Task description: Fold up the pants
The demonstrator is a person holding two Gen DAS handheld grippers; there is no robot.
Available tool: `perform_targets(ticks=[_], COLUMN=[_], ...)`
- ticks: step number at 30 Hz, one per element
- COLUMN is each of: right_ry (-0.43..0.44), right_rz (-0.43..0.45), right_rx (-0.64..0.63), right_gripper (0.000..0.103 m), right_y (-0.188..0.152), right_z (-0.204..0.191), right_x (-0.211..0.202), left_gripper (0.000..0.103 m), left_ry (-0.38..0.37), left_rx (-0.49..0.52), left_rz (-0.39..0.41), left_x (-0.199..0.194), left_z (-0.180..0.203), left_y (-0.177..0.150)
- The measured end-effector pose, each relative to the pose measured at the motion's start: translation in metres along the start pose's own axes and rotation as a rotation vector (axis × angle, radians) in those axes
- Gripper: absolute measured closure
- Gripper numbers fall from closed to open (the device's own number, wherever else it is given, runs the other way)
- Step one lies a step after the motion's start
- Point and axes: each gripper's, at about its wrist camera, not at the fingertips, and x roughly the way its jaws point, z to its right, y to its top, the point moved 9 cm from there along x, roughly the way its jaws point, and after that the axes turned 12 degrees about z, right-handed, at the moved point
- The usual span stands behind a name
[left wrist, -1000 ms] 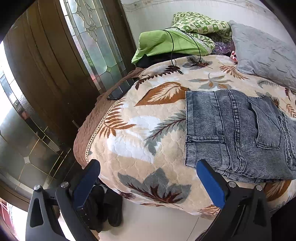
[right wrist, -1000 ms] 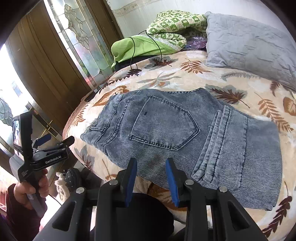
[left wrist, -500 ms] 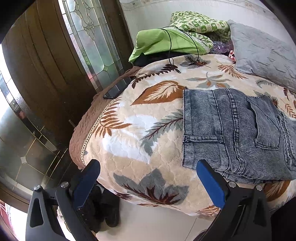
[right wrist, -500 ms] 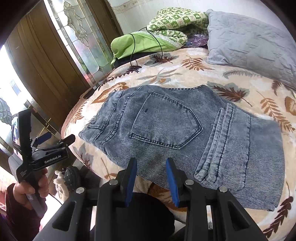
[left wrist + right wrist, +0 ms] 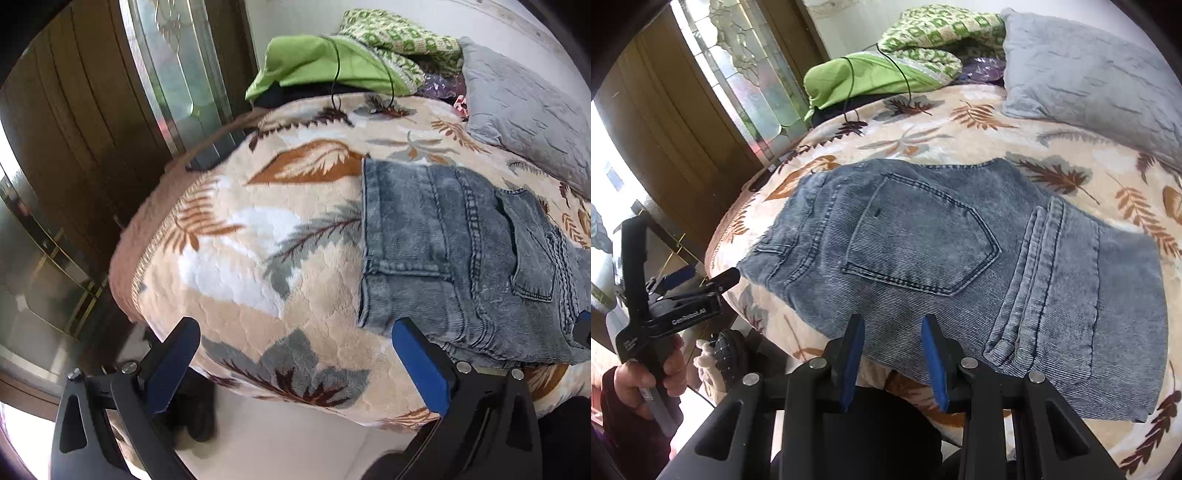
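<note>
Pants (image 5: pixel 960 266) already a compact folded stack on bed blanket (image 5: pixel 236 258), back pocket up; fold looks about finished, maybe only tidying left. Right gripper (image 5: pixel 893 363) partly spread, empty, pants just ahead of its tips. Left gripper (image 5: pixel 295 365) wide apart, empty, pants ahead to its right, not touching.

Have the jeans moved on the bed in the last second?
No. The jeans lie where they did against the blanket's leaf print; only the cameras shifted slightly.
</note>
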Motion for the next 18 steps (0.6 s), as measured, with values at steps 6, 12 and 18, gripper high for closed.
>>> perform_targets(ticks=[6,12,18], right_ry=[-0.005,-0.006,-0.015], right_rz=[-0.019,-0.032,-0.03], right_rx=[-0.002,-0.018,-0.02], right_gripper=[0.067,0.067,0.067], right_y=[-0.004,-0.007,-0.005], right_z=[-0.001,-0.008,-0.009], right_x=[0.009,0.015,0.016], left_gripper=[0.0,0.0,0.0], left_ry=[-0.103,-0.252,-0.414], left_rx=[-0.091,-0.174,-0.326], left_rz=[-0.08,-0.122,-0.181], left_x=[0.012,0.014,0.021], left_z=[0.006,0.029,0.05], left_y=[-0.017,-0.025,-0.024])
